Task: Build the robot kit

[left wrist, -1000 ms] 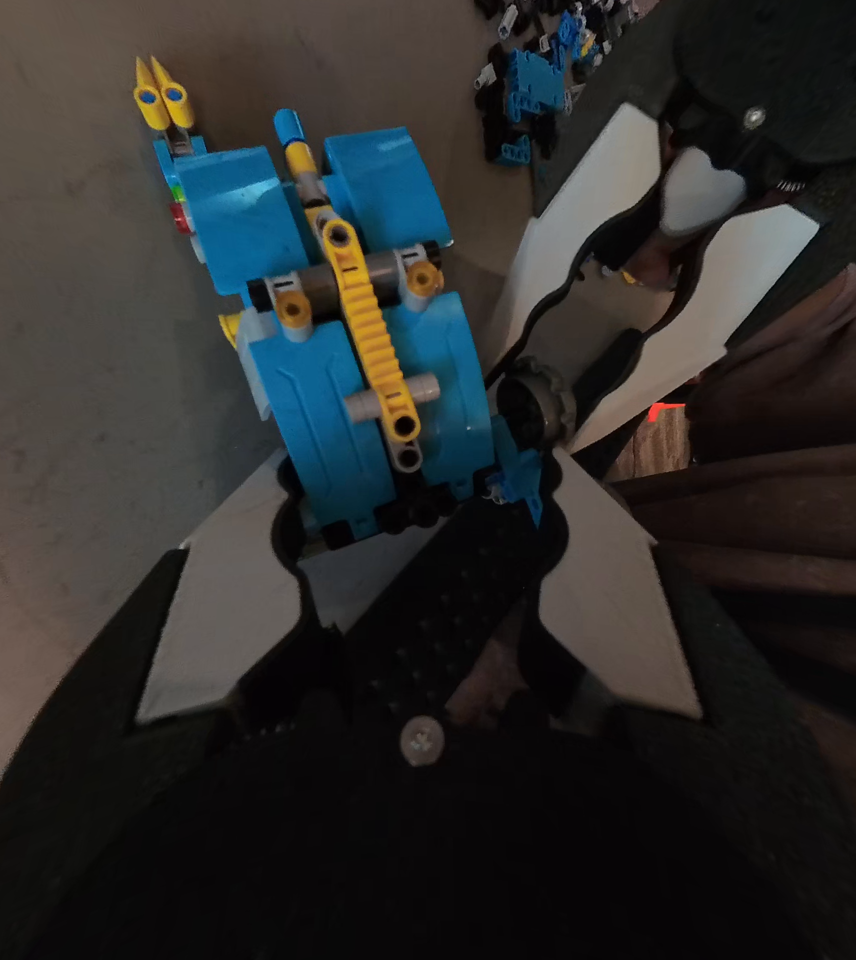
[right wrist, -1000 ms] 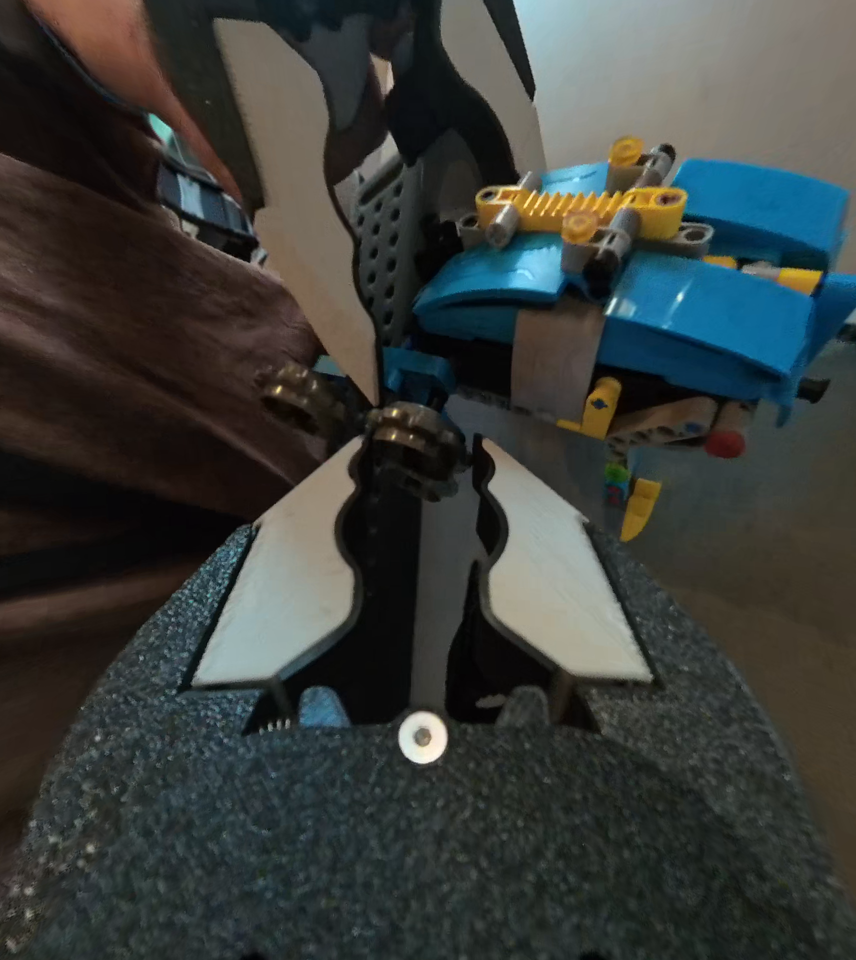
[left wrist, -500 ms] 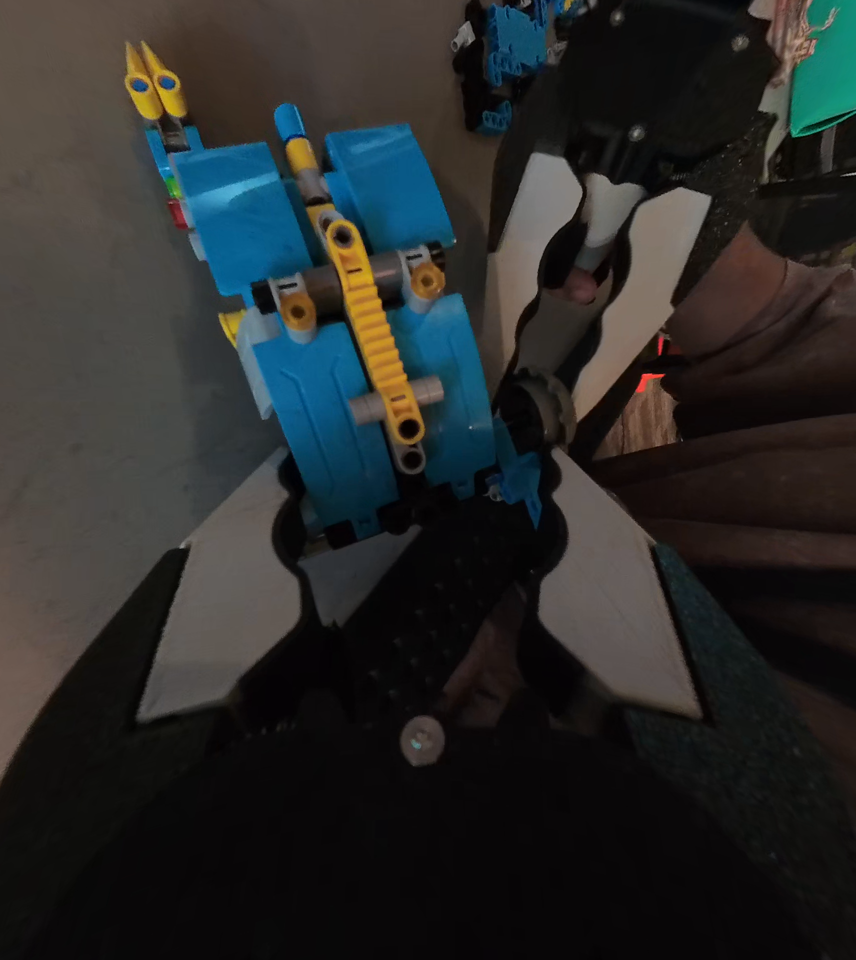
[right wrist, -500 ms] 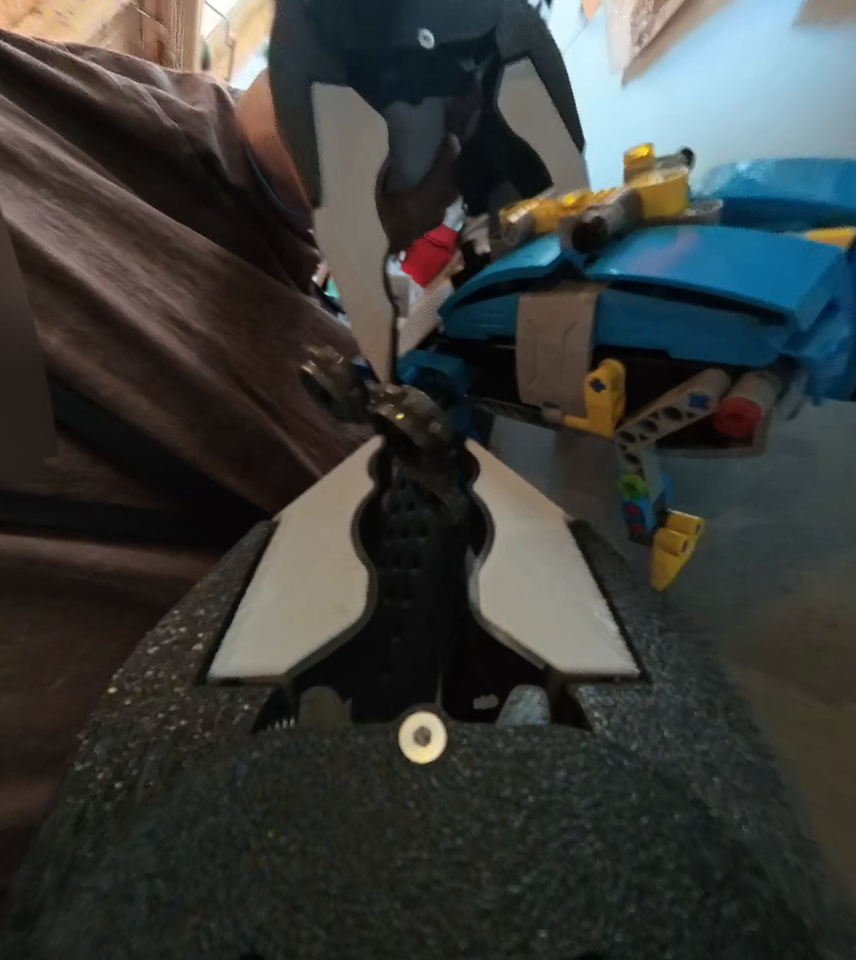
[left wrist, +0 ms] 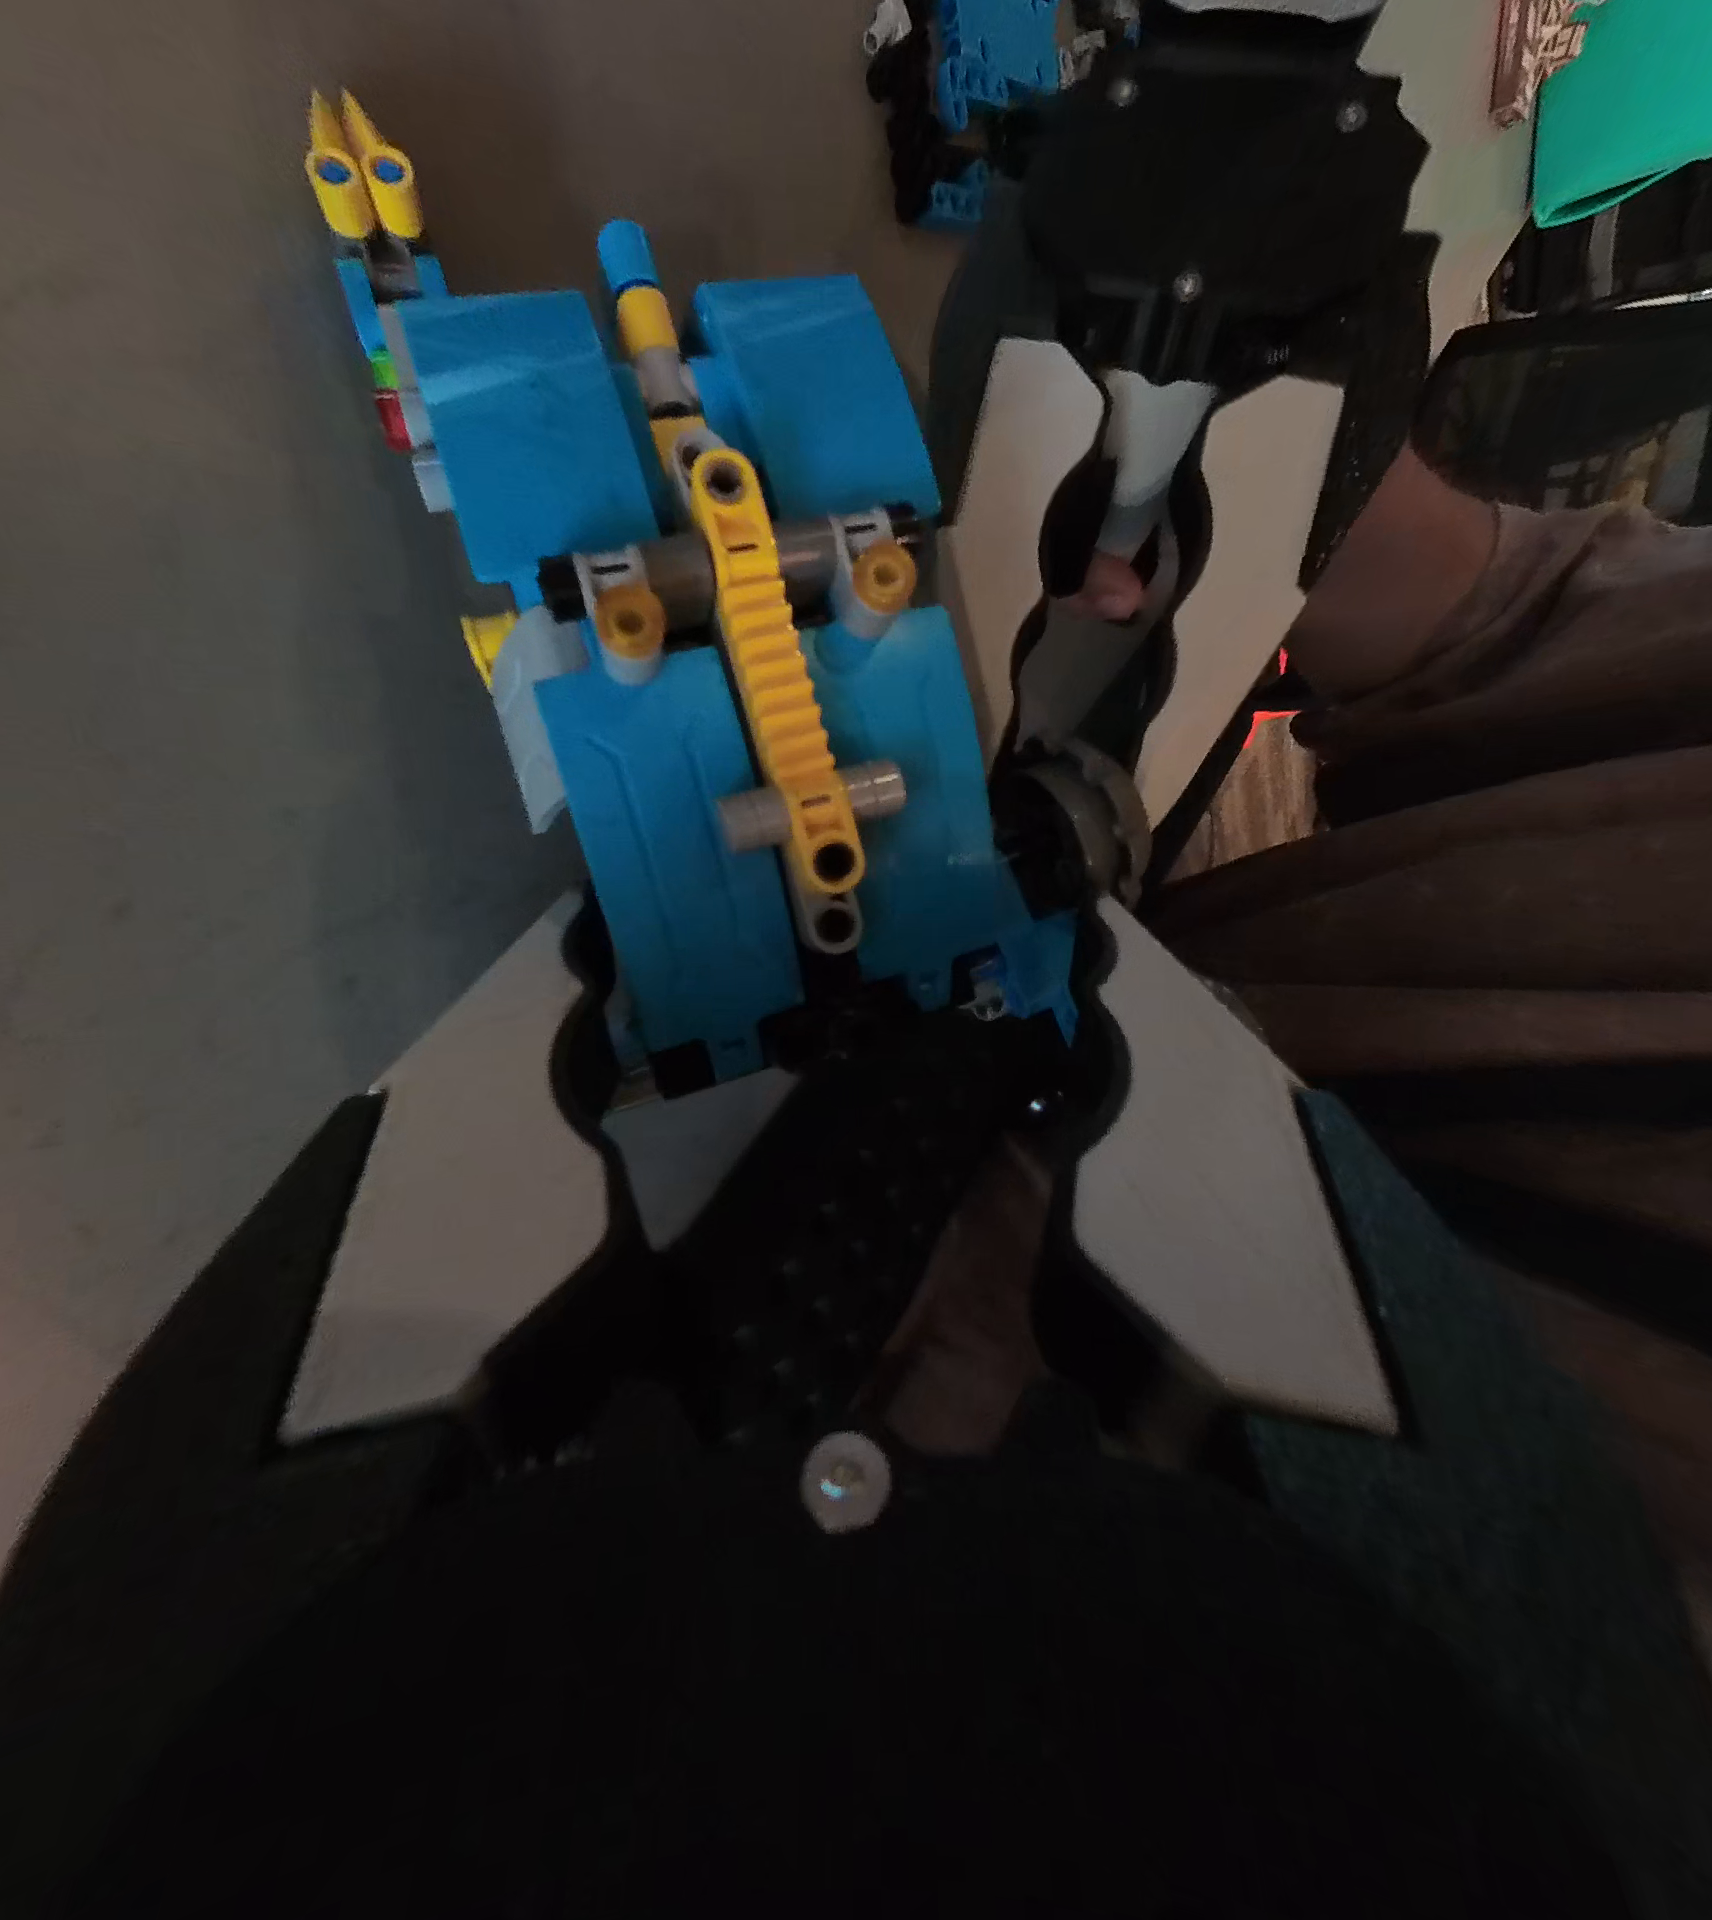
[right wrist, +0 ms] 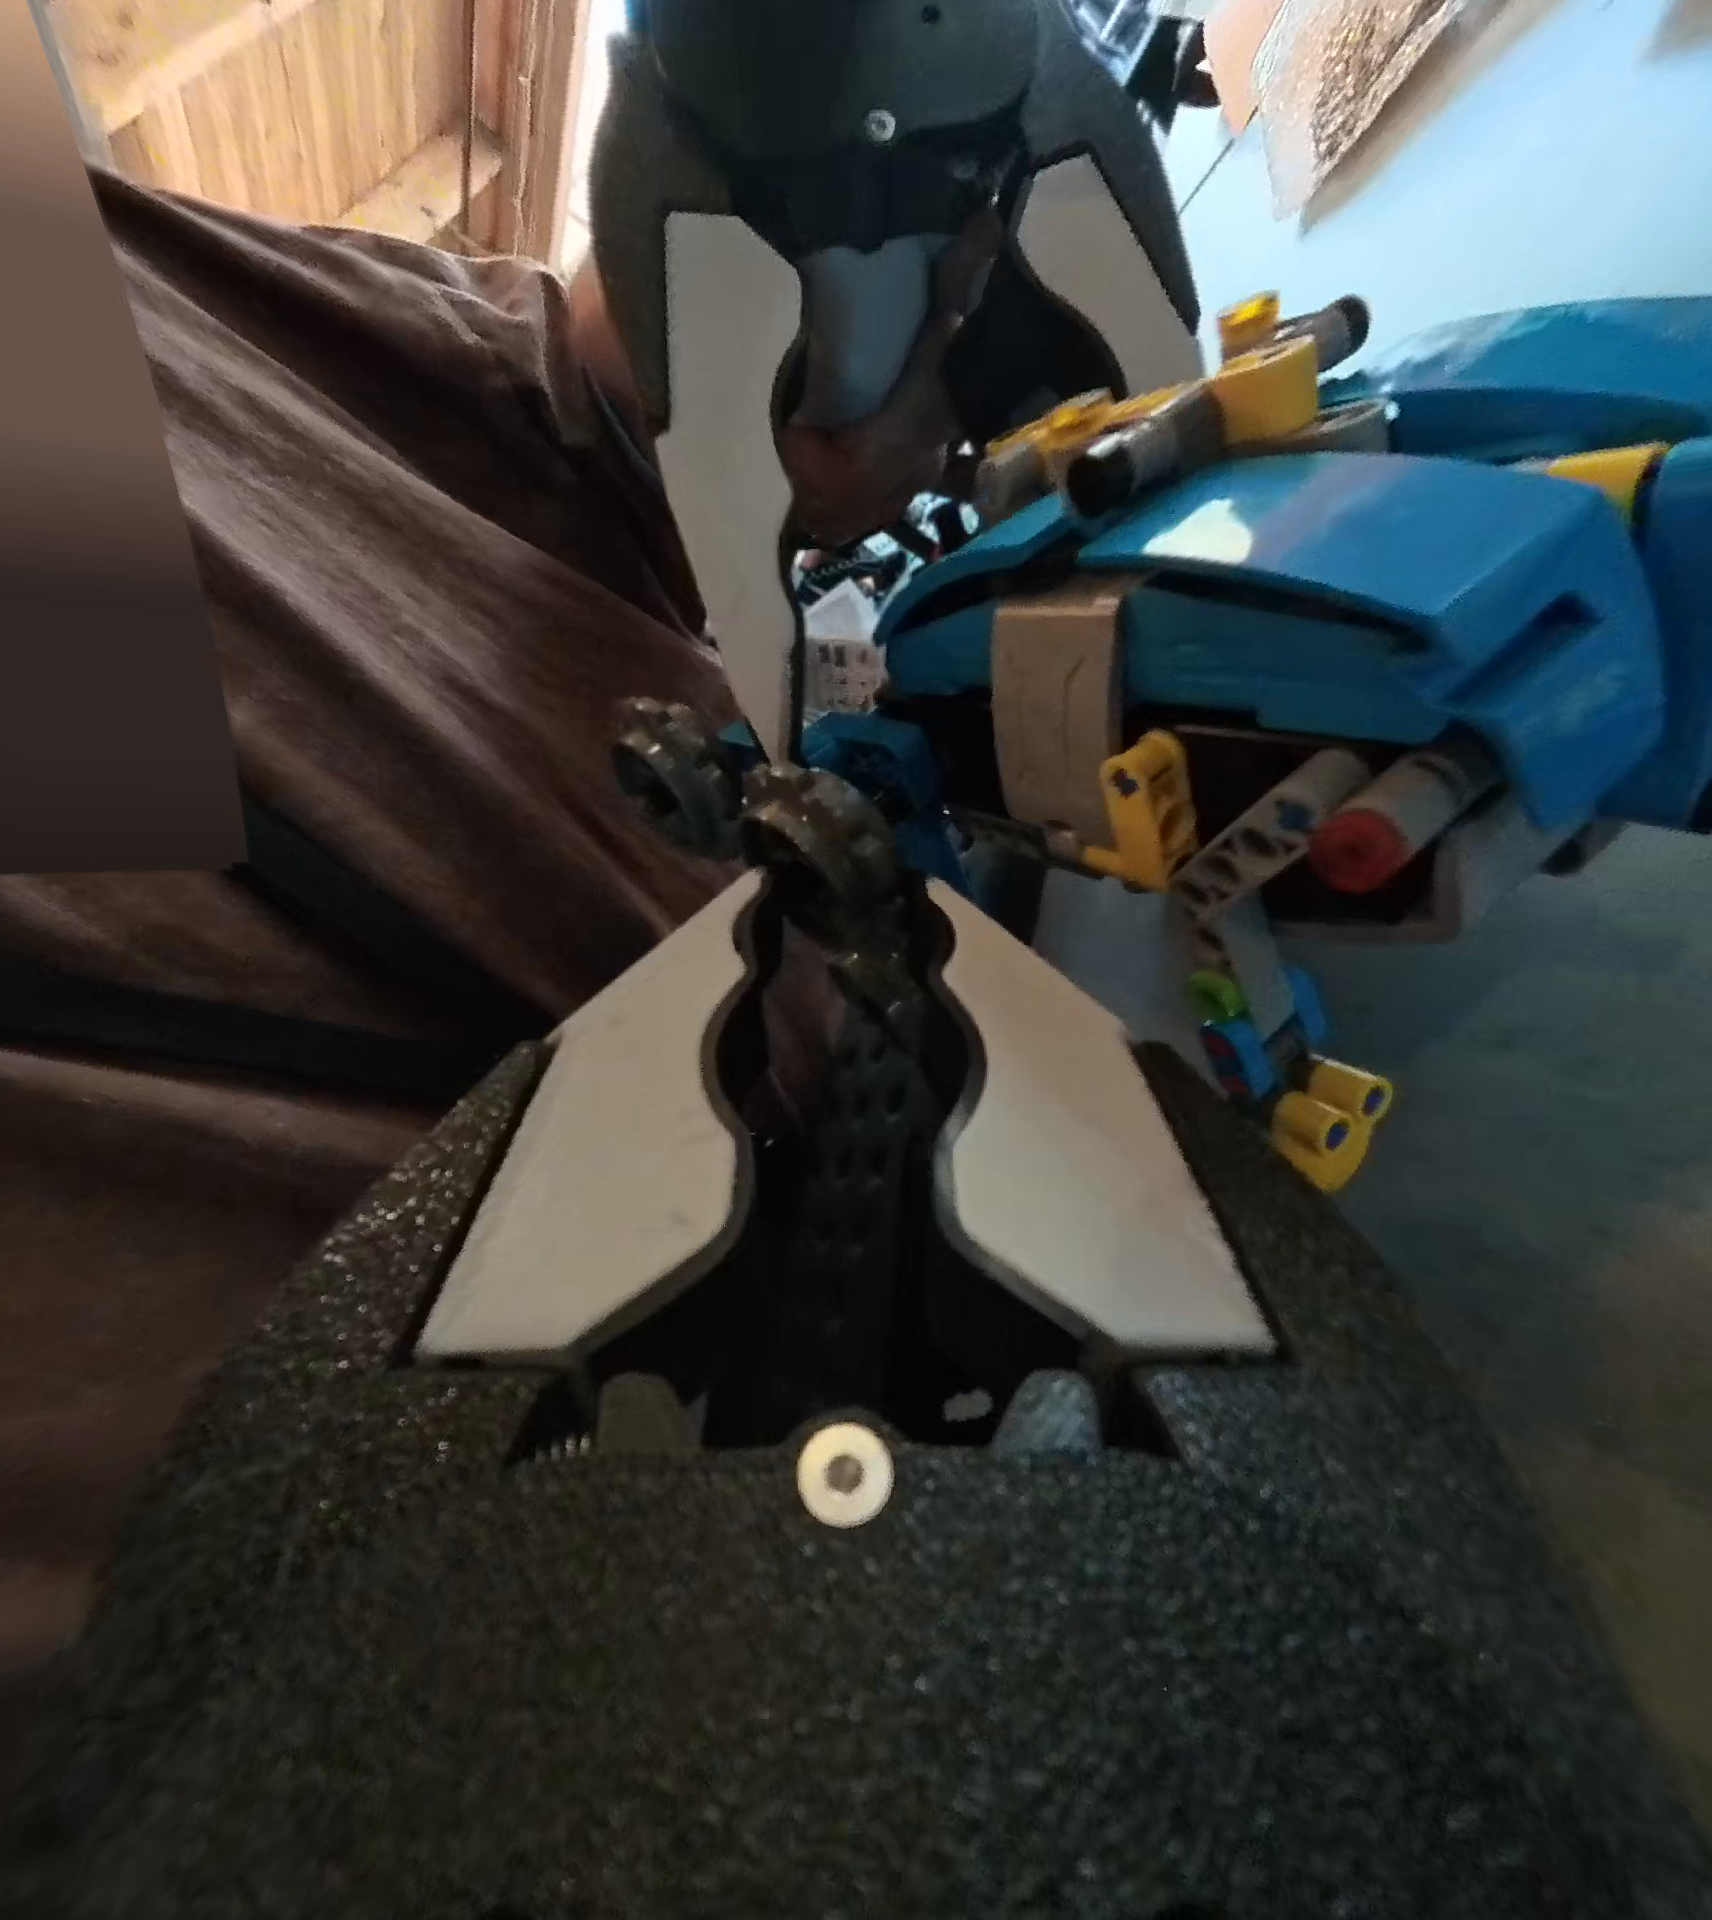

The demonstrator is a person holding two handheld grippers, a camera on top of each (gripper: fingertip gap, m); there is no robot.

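Observation:
My left gripper [left wrist: 836, 966] is shut on the near end of a blue brick model [left wrist: 686, 831] and holds it above the grey surface [left wrist: 156, 727]. A yellow toothed bar [left wrist: 779, 686] runs along the model's top. Yellow pointed pieces [left wrist: 364, 166] stick out at its far end. My right gripper [right wrist: 847, 894] is shut on a black gear [right wrist: 810, 831] at the model's near corner. A second black gear [right wrist: 670, 779] sits just beside it. In the left wrist view the gear [left wrist: 1080, 821] sits at the tips of the right gripper's white fingers [left wrist: 1013, 499].
A heap of loose blue and black brick parts [left wrist: 966, 104] lies far back on the surface. A person's brown clothing [left wrist: 1506, 935] fills the right side and also shows in the right wrist view [right wrist: 364, 623]. Wooden boards [right wrist: 332, 104] stand behind.
My right gripper has swung round while keeping its tips at the black gear, so it now reaches in from farther back. The model has stayed in my left gripper.

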